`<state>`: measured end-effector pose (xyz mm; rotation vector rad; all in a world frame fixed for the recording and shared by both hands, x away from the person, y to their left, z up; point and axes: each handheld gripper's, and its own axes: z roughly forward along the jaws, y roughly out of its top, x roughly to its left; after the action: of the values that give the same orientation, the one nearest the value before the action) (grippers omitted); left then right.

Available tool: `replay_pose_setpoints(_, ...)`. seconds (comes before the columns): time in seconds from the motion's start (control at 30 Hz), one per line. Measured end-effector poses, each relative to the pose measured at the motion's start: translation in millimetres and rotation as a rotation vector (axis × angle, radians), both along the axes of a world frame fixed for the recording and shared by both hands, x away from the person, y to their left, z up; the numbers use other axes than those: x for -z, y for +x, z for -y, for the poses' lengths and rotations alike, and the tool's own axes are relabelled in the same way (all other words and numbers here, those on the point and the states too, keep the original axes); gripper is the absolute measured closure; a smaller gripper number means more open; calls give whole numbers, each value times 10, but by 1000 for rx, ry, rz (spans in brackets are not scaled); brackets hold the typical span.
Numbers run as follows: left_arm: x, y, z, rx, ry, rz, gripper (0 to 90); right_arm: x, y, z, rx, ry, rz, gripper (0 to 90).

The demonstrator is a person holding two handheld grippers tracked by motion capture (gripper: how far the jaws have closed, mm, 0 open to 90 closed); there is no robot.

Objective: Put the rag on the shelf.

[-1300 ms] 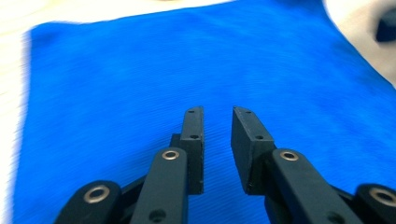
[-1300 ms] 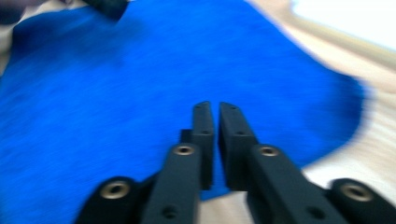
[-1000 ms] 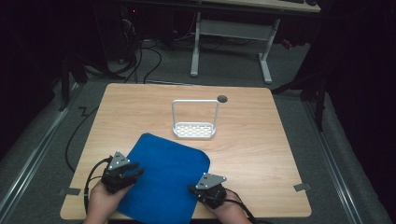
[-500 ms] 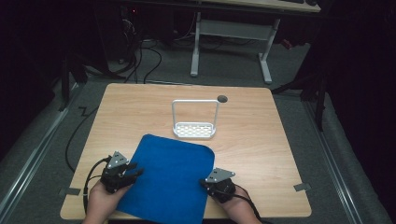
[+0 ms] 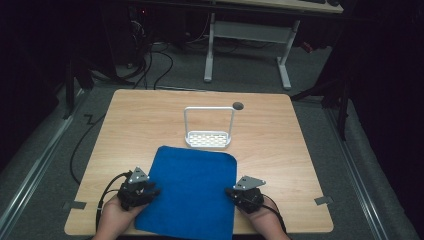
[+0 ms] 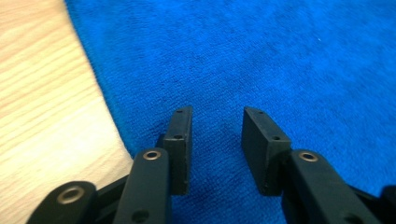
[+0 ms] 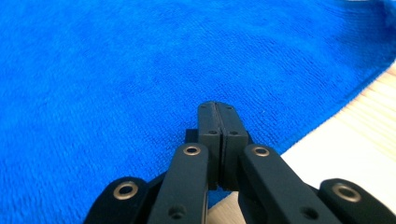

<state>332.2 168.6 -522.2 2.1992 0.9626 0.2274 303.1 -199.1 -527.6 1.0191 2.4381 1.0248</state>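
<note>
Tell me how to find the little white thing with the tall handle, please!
Start at the wooden table, then find the big blue towel spread near the person's hands. Just past the towel's far edge stands the white rack. It is the one white thing on the table, with a holed base and a tall, thin, square hoop above it.

Blue towel flat, near table edge, overhanging.

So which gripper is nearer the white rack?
Right, though only slightly. The right gripper sits at the towel's right edge, below the white rack; the left gripper sits at the towel's left edge, farther off diagonally.
</note>
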Motion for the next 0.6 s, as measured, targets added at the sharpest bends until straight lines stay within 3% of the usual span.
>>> replay_pose_setpoints(0.2,-2,-35,71,38,0,0,650,-9,28,53,20,-1,-13,900)
replay_pose_setpoints(0.27,4,-54,117,59,-19,-9,651,-8,30,69,25,-1,-10,900)
replay_pose_setpoints(0.43,3,-90,205,99,-16,-8,654,-7,19,205,58,5,-11,900)
replay_pose_setpoints(0.6,15,-125,313,138,-47,-21,656,-13,0,377,94,0,-9,900)
